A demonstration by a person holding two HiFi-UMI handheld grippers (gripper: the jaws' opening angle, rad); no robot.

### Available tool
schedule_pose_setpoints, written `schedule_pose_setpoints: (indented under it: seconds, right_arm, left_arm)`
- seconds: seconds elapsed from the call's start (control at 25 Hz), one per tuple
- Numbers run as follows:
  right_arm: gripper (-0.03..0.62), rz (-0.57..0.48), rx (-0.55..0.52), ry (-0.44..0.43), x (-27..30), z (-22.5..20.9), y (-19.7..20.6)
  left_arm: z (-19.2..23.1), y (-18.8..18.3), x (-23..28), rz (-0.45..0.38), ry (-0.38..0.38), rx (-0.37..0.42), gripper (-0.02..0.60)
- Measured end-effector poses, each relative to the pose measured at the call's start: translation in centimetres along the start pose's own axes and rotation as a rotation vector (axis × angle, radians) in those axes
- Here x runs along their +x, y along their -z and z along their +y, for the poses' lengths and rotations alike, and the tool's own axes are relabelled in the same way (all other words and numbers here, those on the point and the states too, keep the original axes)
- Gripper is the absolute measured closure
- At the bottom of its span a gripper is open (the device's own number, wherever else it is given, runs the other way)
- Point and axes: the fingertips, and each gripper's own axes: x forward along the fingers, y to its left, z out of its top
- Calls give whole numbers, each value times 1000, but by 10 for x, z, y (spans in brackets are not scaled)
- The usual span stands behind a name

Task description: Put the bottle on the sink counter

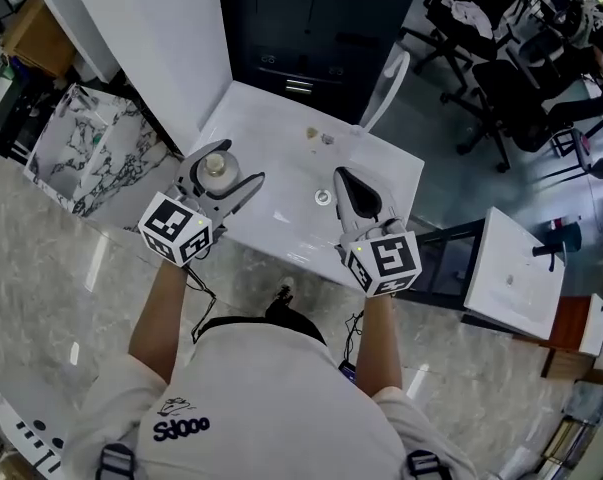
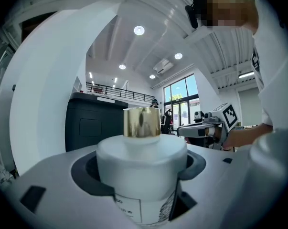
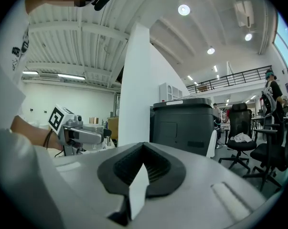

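White bottle [image 1: 217, 166] gripped at the left side of the sink counter [image 1: 266, 133].
The bottle, gold-capped and upright, is clamped between the left gripper's [image 1: 222, 174] pads; contact with the counter cannot be told. Just right of the drain [image 1: 323, 197], the right gripper [image 1: 344, 180] is seen over the counter, fingers pressed together, nothing held.

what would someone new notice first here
The white bottle with its gold cap stands out, clamped in the left gripper at the left edge of the white sink. Beside it, the right gripper hangs shut and empty above the basin, close to the drain.
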Motion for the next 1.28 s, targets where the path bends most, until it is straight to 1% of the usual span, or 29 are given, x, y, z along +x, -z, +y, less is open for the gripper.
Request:
schedule_pose_setpoints:
  seconds: [0.24, 0.52, 0.72, 0.92, 1.04, 1.28]
  right_arm:
    - [586, 34, -9, -81, 15, -14, 9]
    - [586, 20, 24, -102, 35, -35, 10]
    - [585, 45, 34, -102, 49, -40, 19]
    - [585, 69, 29, -70, 66, -36, 27]
    - [585, 85, 42, -34, 78, -33, 35]
    - [585, 116, 89, 38, 114, -26, 53]
  left_arm:
    - [11, 9, 30, 14, -27, -26, 236]
    - [31, 14, 57, 33, -60, -24, 236]
    - [52, 21, 73, 37, -75, -31, 236]
    - [78, 27, 86, 39, -54, -40, 236]
    - [93, 35, 92, 49, -23, -58, 236]
    - [128, 59, 112, 99, 39, -62, 236]
